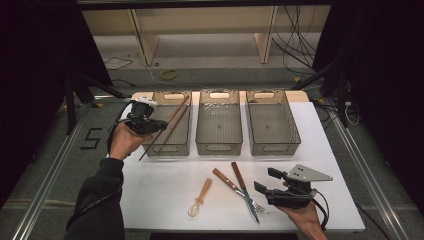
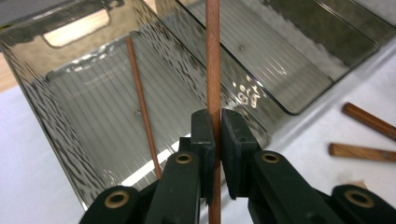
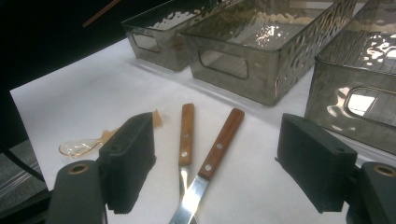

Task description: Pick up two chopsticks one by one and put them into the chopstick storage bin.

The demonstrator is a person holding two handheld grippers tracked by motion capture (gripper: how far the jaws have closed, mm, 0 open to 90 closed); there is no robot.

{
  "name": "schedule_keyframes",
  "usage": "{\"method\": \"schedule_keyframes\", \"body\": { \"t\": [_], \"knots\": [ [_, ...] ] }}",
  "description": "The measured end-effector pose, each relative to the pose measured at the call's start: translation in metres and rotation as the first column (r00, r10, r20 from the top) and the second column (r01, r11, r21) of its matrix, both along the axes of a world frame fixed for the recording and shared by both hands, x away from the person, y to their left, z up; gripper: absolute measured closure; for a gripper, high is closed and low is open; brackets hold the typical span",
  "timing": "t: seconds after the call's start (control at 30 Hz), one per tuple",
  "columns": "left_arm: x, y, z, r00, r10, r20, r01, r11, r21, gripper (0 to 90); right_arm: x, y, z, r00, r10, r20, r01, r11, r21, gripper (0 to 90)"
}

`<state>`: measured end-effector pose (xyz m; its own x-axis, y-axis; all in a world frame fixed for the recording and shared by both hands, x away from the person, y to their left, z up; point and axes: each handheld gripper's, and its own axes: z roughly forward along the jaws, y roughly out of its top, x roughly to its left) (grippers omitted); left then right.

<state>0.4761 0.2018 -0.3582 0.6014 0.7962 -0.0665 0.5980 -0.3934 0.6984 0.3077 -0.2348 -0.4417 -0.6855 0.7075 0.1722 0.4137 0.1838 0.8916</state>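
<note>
On the white bench [image 1: 165, 195], which sits in a dim room with black drapes at either side, three smoky see-through bins stand in a row along the far edge. Beyond the bench, at twelve o'clock, lies grey floor with loose cables [image 1: 295, 50] and a pale wooden frame [image 1: 145, 35]; metal rails [image 1: 47, 175] run down both sides of the bench.

The left claw [image 1: 150, 126] hangs over the near end of the left bin [image 1: 152, 150], at about ten o'clock from the bench's middle, its pads pinched tight on a brown chopstick [image 2: 213, 56] that slants across the bin's near rim. A second chopstick [image 2: 142, 107] lies inside that bin, leaning on its far wall. The middle bin [image 1: 219, 145] and right bin [image 1: 295, 135] hold nothing that I can see.

The right claw [image 1: 265, 181] rests at about five o'clock, jaws spread wide with nothing between them. Just ahead of it a wooden-handled knife [image 3: 219, 144] and fork [image 3: 186, 135] lie crossed on the bench, and a clear amber spoon [image 1: 199, 198] lies near them at about six o'clock.
</note>
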Motion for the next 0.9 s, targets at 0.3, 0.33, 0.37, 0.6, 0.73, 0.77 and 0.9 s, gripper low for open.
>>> {"method": "schedule_keyframes", "body": {
  "t": [0.3, 0.33, 0.37, 0.6, 0.73, 0.77, 0.9],
  "knots": [
    [0.021, -0.005, 0.002, 0.9997, 0.018, 0.019, -0.019, 0.9996, 0.019, 83.7, 0.000, 0.000, 0.000, 1.0000, 0.003, 0.000, -0.003, 1.0000, 0.002, 28.3],
    [0.024, -0.006, 0.003, 0.9995, 0.021, 0.022, -0.022, 0.9995, 0.021, 83.7, 0.000, 0.000, 0.000, 1.0000, 0.003, -0.001, -0.003, 1.0000, 0.002, 28.3],
    [0.026, -0.007, 0.003, 0.9994, 0.023, 0.026, -0.023, 0.9995, 0.022, 83.7, 0.000, 0.000, 0.000, 1.0000, 0.004, -0.001, -0.004, 1.0000, 0.001, 28.3],
    [0.040, -0.008, 0.003, 0.9987, 0.046, 0.024, -0.046, 0.9989, 0.006, 83.7, 0.000, 0.000, 0.000, 1.0000, 0.006, -0.001, -0.006, 1.0000, 0.004, 28.3],
    [0.045, -0.008, 0.003, 0.9983, 0.052, 0.025, -0.052, 0.9986, 0.010, 83.7, 0.000, 0.000, -0.001, 1.0000, 0.006, -0.001, -0.006, 1.0000, 0.002, 28.3],
    [0.047, -0.007, 0.003, 0.9982, 0.054, 0.028, -0.054, 0.9985, 0.008, 83.7, 0.001, 0.000, -0.001, 1.0000, 0.006, -0.002, -0.006, 1.0000, 0.002, 28.3],
    [0.052, -0.006, 0.000, 0.9971, 0.069, 0.032, -0.069, 0.9976, 0.003, 83.6, 0.001, 0.000, -0.001, 1.0000, 0.009, -0.001, -0.009, 1.0000, 0.002, 28.3]
  ]
}}
